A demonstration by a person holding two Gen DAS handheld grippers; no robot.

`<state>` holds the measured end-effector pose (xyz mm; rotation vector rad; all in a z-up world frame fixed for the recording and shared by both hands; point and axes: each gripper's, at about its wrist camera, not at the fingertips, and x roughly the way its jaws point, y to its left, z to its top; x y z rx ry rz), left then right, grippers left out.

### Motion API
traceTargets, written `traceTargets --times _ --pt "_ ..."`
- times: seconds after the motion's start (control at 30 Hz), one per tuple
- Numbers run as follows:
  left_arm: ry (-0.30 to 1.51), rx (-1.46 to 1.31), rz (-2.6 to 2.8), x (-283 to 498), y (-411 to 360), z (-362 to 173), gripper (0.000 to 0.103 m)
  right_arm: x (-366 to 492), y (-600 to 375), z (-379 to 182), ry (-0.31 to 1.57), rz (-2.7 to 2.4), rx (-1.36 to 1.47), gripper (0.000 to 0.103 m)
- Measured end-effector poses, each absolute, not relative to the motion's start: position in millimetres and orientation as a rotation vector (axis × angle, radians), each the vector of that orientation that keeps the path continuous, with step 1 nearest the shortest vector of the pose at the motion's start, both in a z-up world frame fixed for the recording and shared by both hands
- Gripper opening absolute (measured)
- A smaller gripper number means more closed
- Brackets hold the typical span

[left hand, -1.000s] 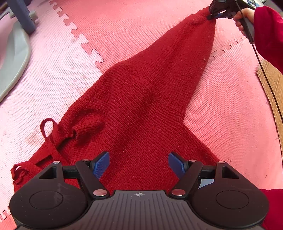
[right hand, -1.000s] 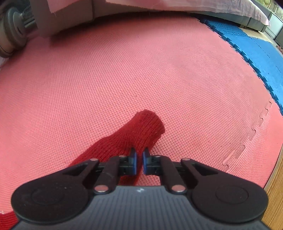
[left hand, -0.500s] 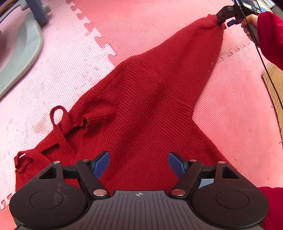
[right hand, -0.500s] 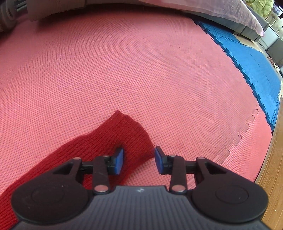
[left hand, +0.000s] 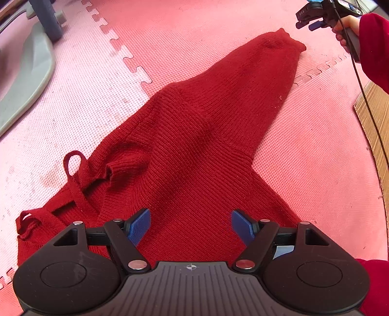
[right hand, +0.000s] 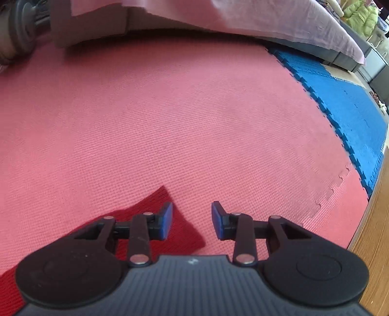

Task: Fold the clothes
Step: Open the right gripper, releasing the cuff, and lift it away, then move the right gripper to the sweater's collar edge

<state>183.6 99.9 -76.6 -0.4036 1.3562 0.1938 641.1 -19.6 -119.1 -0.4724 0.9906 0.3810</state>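
A dark red knitted sweater [left hand: 194, 150] lies spread on the pink foam mat [left hand: 97, 102], one sleeve stretched out to the far right. My left gripper [left hand: 190, 227] hovers open over the sweater's near part, nothing between its blue pads. My right gripper [left hand: 307, 23] is seen in the left wrist view held in a person's hand [left hand: 347, 26], open and just above and beyond the sleeve cuff [left hand: 282, 43]. In the right wrist view the right gripper [right hand: 192, 220] stands open with the cuff's corner [right hand: 160, 197] lying flat on the mat under its left pad.
A grey curved base [left hand: 26, 80] sits at the far left. Wooden floor [left hand: 374, 114] borders the mat on the right. Blue mat tiles [right hand: 340, 102] and a bed with a pink sheet [right hand: 218, 17] lie beyond. Thin red straps [left hand: 73, 170] trail from the sweater's left side.
The right gripper went from shut on the sleeve cuff to open and rose off it. The cuff now lies flat on the mat. The left gripper stayed open over the sweater.
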Motion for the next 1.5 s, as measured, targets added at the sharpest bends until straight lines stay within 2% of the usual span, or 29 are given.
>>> traceTargets --times 0.17,0.33,0.5,0.67,0.87,1.13,1.5 --pt "1.364 -0.391 0.191 183.8 100.1 -77.4 0.076 617.3 -17.3 -145.1 1.071 0.423 -0.487 0.035" --pt "1.366 -0.394 0.199 179.9 101.0 -78.6 0.076 630.8 -19.5 -177.7 1.13 0.375 -0.507 0.036" --pt "1.354 -0.404 0.216 174.4 101.3 -75.2 0.076 644.4 -14.4 -179.3 1.124 0.377 -0.524 0.038" --pt "1.332 -0.403 0.244 161.8 102.0 -69.4 0.076 637.7 -12.6 -159.7 1.073 0.334 -0.486 0.037" --pt "1.314 -0.427 0.294 135.0 100.9 -67.6 0.076 572.9 24.8 -120.0 0.9 0.535 -0.656 0.037" --pt "1.253 -0.45 0.385 96.9 94.0 -53.9 0.076 491.9 65.1 -78.5 0.876 0.819 -0.642 0.038" --pt "1.183 -0.473 0.515 38.4 74.9 -36.7 0.076 377.3 83.6 -57.7 0.837 1.136 -0.764 0.038"
